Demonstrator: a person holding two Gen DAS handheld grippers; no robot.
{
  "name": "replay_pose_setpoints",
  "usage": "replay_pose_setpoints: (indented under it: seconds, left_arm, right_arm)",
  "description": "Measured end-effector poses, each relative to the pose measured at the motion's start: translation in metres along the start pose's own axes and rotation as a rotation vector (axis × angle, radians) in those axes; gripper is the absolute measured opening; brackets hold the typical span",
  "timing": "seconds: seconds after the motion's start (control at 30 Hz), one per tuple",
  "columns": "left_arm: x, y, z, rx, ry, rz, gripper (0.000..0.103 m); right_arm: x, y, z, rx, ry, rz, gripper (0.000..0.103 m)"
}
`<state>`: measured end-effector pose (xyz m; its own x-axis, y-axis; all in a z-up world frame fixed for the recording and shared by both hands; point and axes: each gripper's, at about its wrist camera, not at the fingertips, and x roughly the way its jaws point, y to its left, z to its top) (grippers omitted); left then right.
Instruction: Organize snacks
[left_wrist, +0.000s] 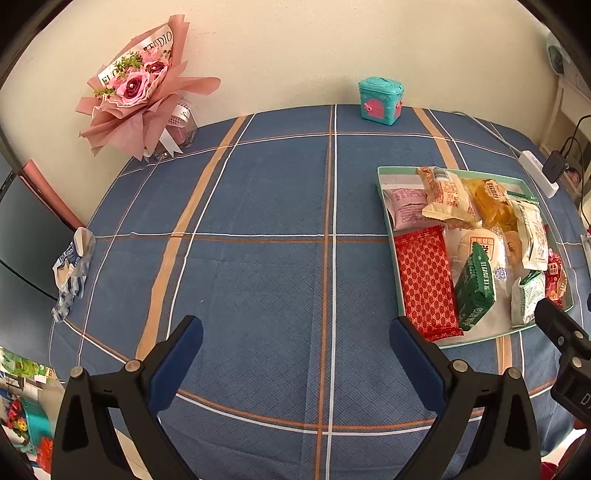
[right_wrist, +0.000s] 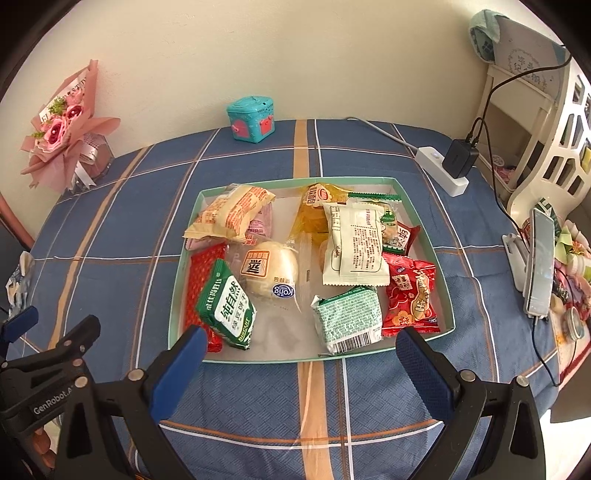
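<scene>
Both grippers (left_wrist: 295, 347) (right_wrist: 301, 354) agape, empty

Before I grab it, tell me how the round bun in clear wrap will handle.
The bun looks soft and puffy, so it probably squashes under firm jaws. Its clear, glossy wrap may slip. It is likely light for its size.

A blue woven cloth crossed by orange and white stripes (right_wrist: 258, 398) fills the frame's centre. On it, a shallow pale-green cardboard tray (right_wrist: 445, 291) holds a red lattice-patterned packet (left_wrist: 426, 284), a green-and-white biscuit pack (right_wrist: 227, 306) and a yellow translucent wrapper (right_wrist: 314, 218). A teal plastic box with pink doors (right_wrist: 252, 119) and a pink paper-wrapped rose bouquet (left_wrist: 140, 96) sit upper left.
</scene>
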<state>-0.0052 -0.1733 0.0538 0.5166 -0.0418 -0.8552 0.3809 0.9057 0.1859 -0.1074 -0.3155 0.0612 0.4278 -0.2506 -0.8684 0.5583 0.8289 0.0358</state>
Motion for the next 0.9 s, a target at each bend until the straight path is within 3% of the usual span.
replay_pose_setpoints:
  seconds: [0.9]
  left_arm:
    - [0.011,0.009,0.005,-0.017,0.022,-0.012,0.101]
  right_arm:
    - [0.005,0.004,0.002,-0.008,0.005,0.024,0.103]
